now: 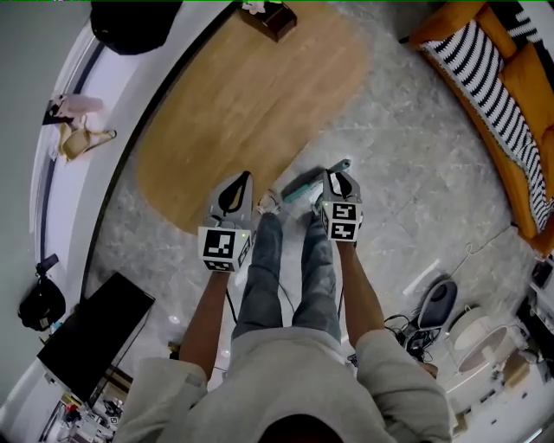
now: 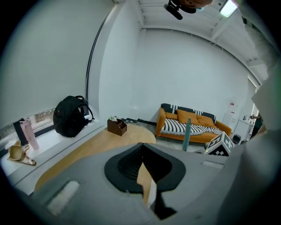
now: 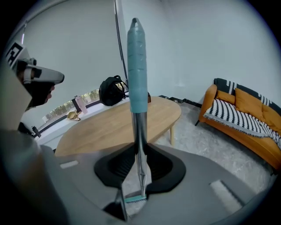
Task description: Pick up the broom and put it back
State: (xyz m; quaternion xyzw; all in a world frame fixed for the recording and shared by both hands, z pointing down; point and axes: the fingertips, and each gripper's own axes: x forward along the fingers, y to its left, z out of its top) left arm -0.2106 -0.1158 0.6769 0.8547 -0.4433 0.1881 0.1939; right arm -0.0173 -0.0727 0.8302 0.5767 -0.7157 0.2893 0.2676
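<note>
The broom (image 3: 137, 66) has a teal grip on a thin metal shaft and stands nearly upright between the pads of my right gripper (image 3: 139, 151), which is shut on the shaft. Below the jaws a strip of its teal bristles shows. In the head view the broom (image 1: 300, 184) reaches from the right gripper (image 1: 339, 184) down to the stone floor, just in front of the person's feet. My left gripper (image 1: 236, 192) hovers to the left of it, apart from it. In the left gripper view its jaws (image 2: 142, 154) meet with nothing between them, and the broom's grip (image 2: 187, 132) rises at the right.
An oval wooden table (image 1: 251, 95) lies ahead, with a brown box (image 1: 273, 17) at its far end. A black backpack (image 1: 134, 26) sits on the white window ledge at the left. An orange sofa (image 1: 519, 95) stands at the right. Cables and small appliances (image 1: 437, 307) crowd the floor at lower right.
</note>
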